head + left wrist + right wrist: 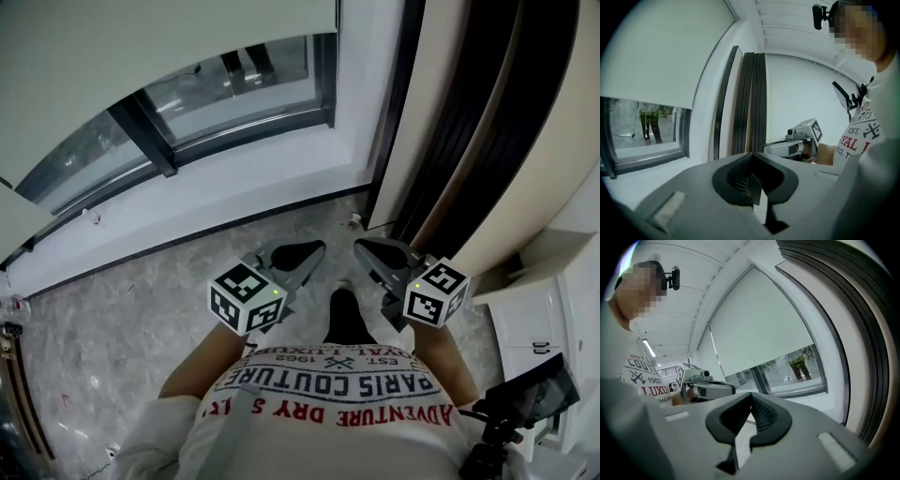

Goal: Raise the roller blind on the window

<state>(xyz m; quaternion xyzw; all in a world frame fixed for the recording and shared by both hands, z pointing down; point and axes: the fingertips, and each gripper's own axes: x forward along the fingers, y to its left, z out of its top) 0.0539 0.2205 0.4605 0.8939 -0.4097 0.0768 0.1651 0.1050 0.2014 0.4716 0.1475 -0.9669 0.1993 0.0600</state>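
Note:
The white roller blind (141, 37) hangs partway down the window, leaving a strip of glass (234, 89) bare above the sill. It also fills the upper left of the left gripper view as the blind (661, 51), and shows in the right gripper view as the blind (759, 324), where a thin cord (714, 345) hangs at its left edge. My left gripper (314, 248) and right gripper (364, 246) are side by side close to my body, well short of the window. Both are shut with nothing in them, as my left gripper (752, 154) and my right gripper (751, 394) show.
A white sill (216, 187) runs below the glass. Dark upright door panels (459, 122) stand to the right of the window. A white cabinet (544, 309) and a black device (525, 394) are at the lower right. The floor (112, 328) is grey marble.

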